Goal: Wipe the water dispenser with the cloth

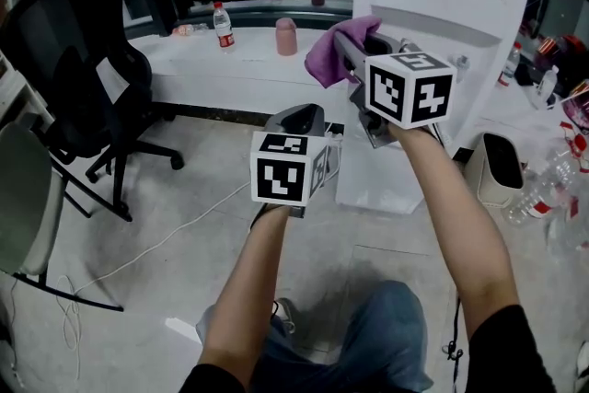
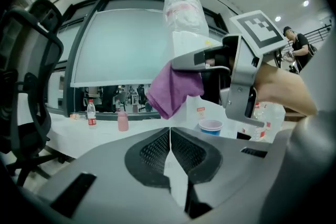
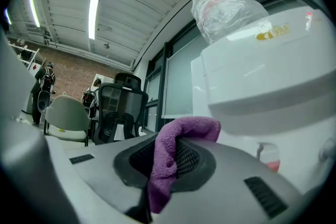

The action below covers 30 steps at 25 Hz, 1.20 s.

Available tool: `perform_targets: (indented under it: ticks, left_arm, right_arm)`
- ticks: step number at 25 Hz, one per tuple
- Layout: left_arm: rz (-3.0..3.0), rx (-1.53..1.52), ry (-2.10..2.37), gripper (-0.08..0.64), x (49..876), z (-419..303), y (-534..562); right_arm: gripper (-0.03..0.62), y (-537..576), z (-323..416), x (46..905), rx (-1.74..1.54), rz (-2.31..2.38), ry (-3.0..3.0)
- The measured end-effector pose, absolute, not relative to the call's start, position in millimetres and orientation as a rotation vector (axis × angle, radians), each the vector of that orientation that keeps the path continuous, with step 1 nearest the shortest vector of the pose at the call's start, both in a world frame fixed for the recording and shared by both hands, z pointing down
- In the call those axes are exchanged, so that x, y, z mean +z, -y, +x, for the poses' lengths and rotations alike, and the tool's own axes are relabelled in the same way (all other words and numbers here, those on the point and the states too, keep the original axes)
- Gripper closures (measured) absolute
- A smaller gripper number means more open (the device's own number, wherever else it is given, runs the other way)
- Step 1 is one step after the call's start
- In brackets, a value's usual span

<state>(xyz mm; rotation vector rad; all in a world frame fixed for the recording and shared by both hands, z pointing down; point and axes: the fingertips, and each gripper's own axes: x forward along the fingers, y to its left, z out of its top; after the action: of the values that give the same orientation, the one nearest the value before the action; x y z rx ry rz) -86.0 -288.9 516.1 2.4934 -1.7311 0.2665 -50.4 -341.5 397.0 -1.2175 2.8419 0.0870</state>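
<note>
Floor (image 1: 184,225): pale tiles are lying under everything, with a thin white cable (image 1: 138,253) trailing across them.
Ledge (image 1: 202,74): a long white ledge is running along the window, left of the dispenser.
Dispenser (image 1: 442,23): the white unit is standing upright at the ledge's right end. It is filling the right side of the right gripper view (image 3: 262,76), and a clear bag (image 3: 226,5) is sitting on its top.
Black chair (image 1: 64,60): it is standing at far left, beside the ledge.
Grey chair (image 1: 23,198): it is standing at the left edge, nearer than the black one.
Right gripper (image 1: 348,49): it is reaching up toward the dispenser's upper front. Its own view (image 3: 168,162) shows the jaws clamping on a fold of the cloth.
Left gripper (image 1: 306,115): it is hanging lower and left of the right one, well short of the dispenser. Its pads are pressing together in its own view (image 2: 169,147), with nothing between them.
Cloth (image 1: 329,52): the purple cloth is bunching out of the right jaws (image 3: 165,157), just under the dispenser's overhanging top panel. Whether it is touching cannot be told. The left gripper view shows it drooping (image 2: 173,89).
Bin (image 1: 502,168): a small white bin is standing on the floor right of the dispenser.
Bottle (image 1: 222,26): it is standing upright on the ledge.
Pink cup (image 1: 286,37): it is standing on the ledge, between bottle and cloth.
Blue cup (image 2: 211,126): it is showing below the cloth in the left gripper view.
</note>
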Motion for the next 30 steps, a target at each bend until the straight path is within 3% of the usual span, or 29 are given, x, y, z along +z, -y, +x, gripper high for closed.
perform_targets:
  ticks: [21,30]
  left_arm:
    - [2.417,0.328,1.76,0.532,560,-91,277]
    - [2.453,0.375,1.788,0.532,552,-87,270]
  right_arm:
    - [0.548,342,-46,579,-0.303,-1.316,-2.919]
    - [0.548,331,-45,602,-0.38,-1.271,-2.907]
